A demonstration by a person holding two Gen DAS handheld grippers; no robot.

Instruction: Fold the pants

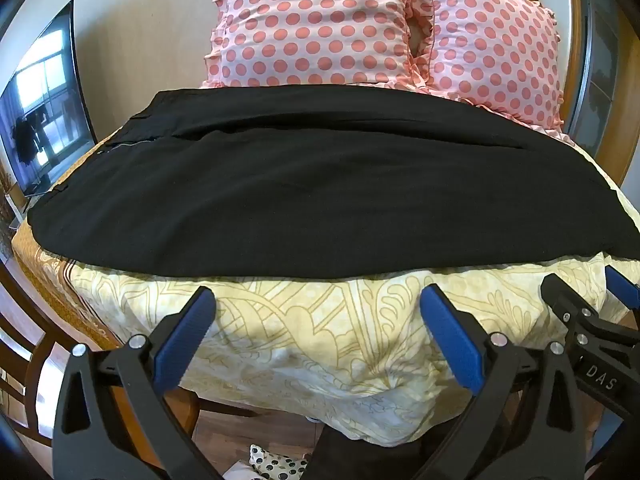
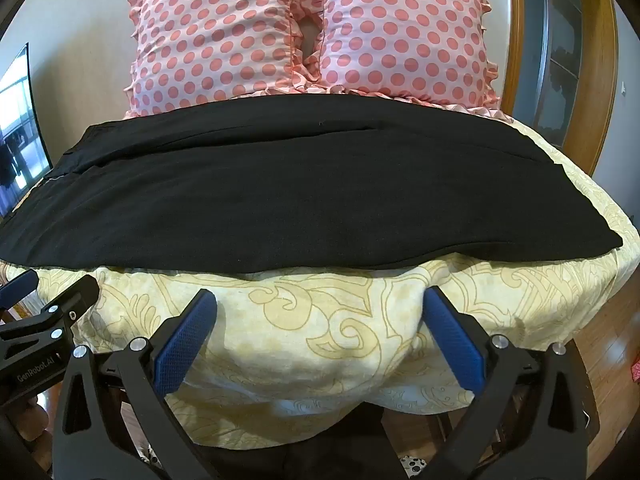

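Black pants [image 1: 312, 184] lie flat across a bed with a cream patterned cover [image 1: 320, 320], waistband at the left and legs running right; they also show in the right wrist view [image 2: 304, 192]. My left gripper [image 1: 318, 300] is open and empty, just short of the pants' near edge. My right gripper [image 2: 320, 304] is open and empty too, below the near edge. The right gripper shows at the right of the left wrist view [image 1: 584, 296]; the left gripper shows at the left of the right wrist view [image 2: 52, 292].
Two pink polka-dot pillows [image 1: 320, 24] [image 2: 404, 36] stand behind the pants. A TV screen [image 1: 44, 112] is at the left. A wooden frame [image 2: 596, 60] is at the right. Wooden floor and a spotted item [image 1: 276, 462] lie below the bed edge.
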